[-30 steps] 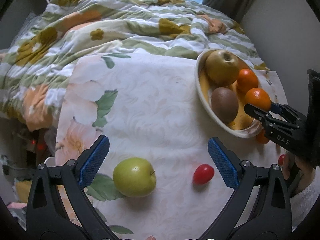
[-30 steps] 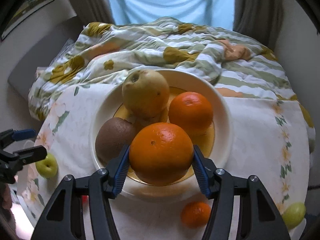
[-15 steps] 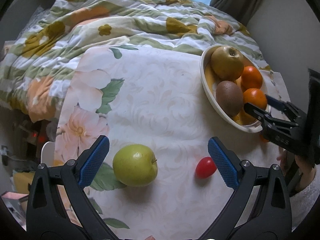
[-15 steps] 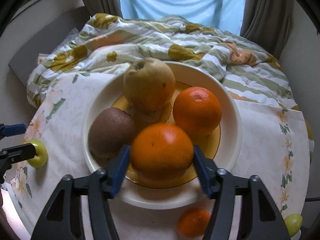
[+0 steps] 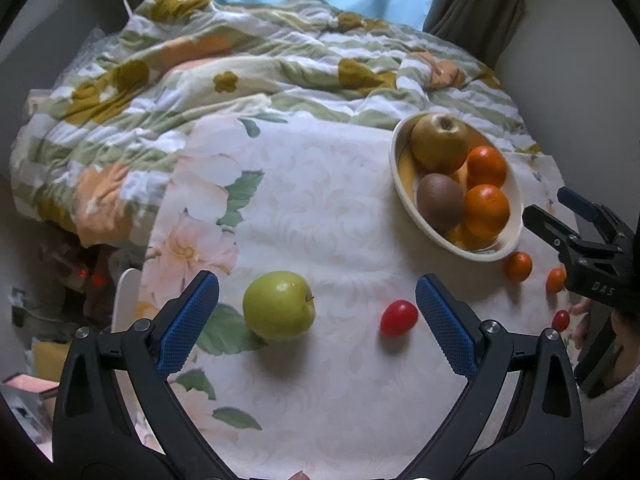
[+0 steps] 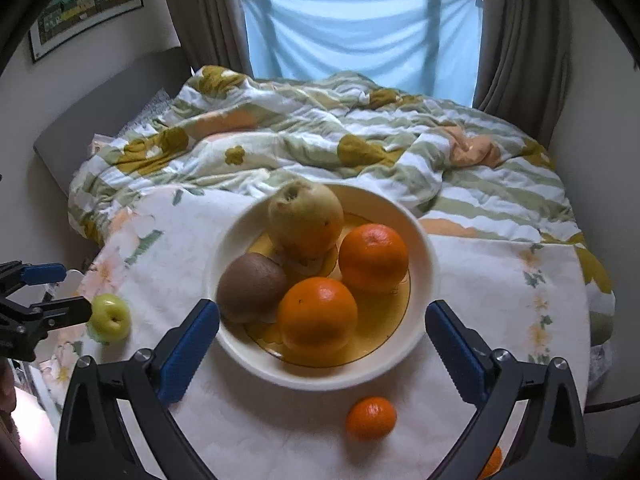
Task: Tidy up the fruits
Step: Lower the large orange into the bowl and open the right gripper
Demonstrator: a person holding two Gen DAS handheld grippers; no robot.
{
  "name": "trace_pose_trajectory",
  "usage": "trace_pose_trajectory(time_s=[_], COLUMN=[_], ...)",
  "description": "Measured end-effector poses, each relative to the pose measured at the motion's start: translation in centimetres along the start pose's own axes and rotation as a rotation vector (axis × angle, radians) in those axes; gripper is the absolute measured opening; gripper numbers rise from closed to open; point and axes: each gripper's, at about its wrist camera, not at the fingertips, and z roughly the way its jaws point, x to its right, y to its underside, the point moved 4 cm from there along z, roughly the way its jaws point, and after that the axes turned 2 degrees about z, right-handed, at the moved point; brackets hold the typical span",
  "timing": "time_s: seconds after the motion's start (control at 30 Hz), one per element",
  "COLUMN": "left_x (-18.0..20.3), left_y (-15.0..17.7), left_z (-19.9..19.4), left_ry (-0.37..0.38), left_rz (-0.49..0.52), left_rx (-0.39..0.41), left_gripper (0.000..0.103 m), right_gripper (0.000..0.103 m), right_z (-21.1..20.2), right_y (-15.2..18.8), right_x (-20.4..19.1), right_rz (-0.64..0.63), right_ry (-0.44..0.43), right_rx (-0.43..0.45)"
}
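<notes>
Black plastic tongs (image 5: 316,312) with blue ribbed pads (image 5: 188,322), silver screws.

Home bedroom, rumpled duvet (image 6: 320,152), curtained window (image 6: 360,40)

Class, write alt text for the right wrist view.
The open right gripper faces a cream bowl holding two oranges, a brown kiwi and a yellowish pear. A small mandarin lies on the floral tablecloth.

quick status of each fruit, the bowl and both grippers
left gripper: open, empty
right gripper: open, empty
bowl: upright, holds four fruits
green apple: loose on table
red tomato: loose on table
small orange: on table, outside bowl
</notes>
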Motion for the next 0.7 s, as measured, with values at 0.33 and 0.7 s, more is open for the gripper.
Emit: trace_pose_trajectory(time_s=[0.33, 0.7], left_x=[-0.5, -2.8], left_y=[1.3, 3.5], left_z=[-6.2, -7.5], left_ry=[-0.033, -0.032], left_rz=[-0.027, -0.031], left_rx=[0.11, 0.119], left_gripper=[0.103, 0.103], right_gripper=[0.103, 0.103], right_z=[-6.8, -12.1], right_y=[0.3, 4.4], right_x=[0.0, 1.4], right_rz=[0.004, 0.102], right_ry=[0.046, 0.158], right_rx=[0.06, 0.074])
